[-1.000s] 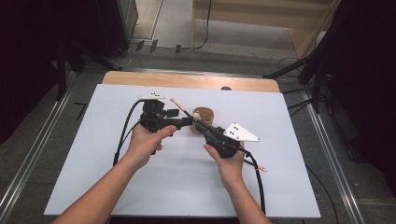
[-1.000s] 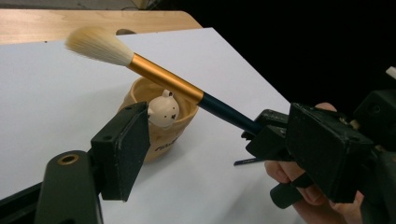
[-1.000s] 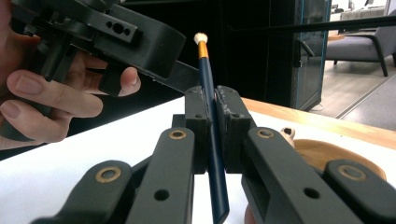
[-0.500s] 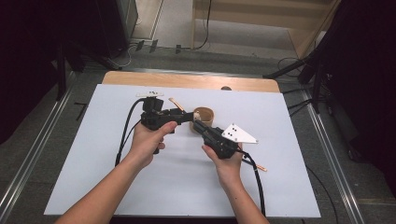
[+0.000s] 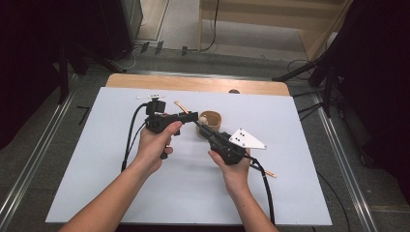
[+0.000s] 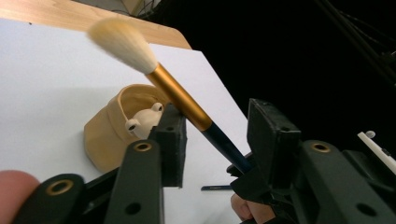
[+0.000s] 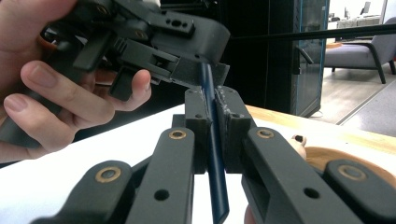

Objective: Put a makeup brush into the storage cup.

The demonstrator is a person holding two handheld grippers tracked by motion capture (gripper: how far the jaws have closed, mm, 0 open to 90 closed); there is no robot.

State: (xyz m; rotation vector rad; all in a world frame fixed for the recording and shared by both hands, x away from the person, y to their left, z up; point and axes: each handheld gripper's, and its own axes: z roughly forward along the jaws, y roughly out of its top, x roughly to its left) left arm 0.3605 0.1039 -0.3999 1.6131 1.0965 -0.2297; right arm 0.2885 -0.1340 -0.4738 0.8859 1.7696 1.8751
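Nearest the person, the right gripper (image 5: 199, 126) has its jaws clamped on the dark blue handle of the brush (image 6: 180, 99); the right gripper view shows both pads tight against the shaft. The brush rises from that grip toward 11 o'clock, its gold ferrule and pale bristle head passing between the jaws of the left gripper (image 5: 193, 116), which have just been closing around it; in the left gripper view the left jaw sits against or just beside the ferrule while the right one stands clear, so they are apart, not yet gripping. The likely trouble is a hand-over gone askew: if the left jaws pinch the smooth ferrule off-centre, or the right lets go early, the brush may twist or drop onto the white bench (image 5: 96, 159). Beyond, at about 1 o'clock, the tan holder (image 5: 212, 119) with its small frog figure could be knocked. No readable writing or brand shows anywhere.
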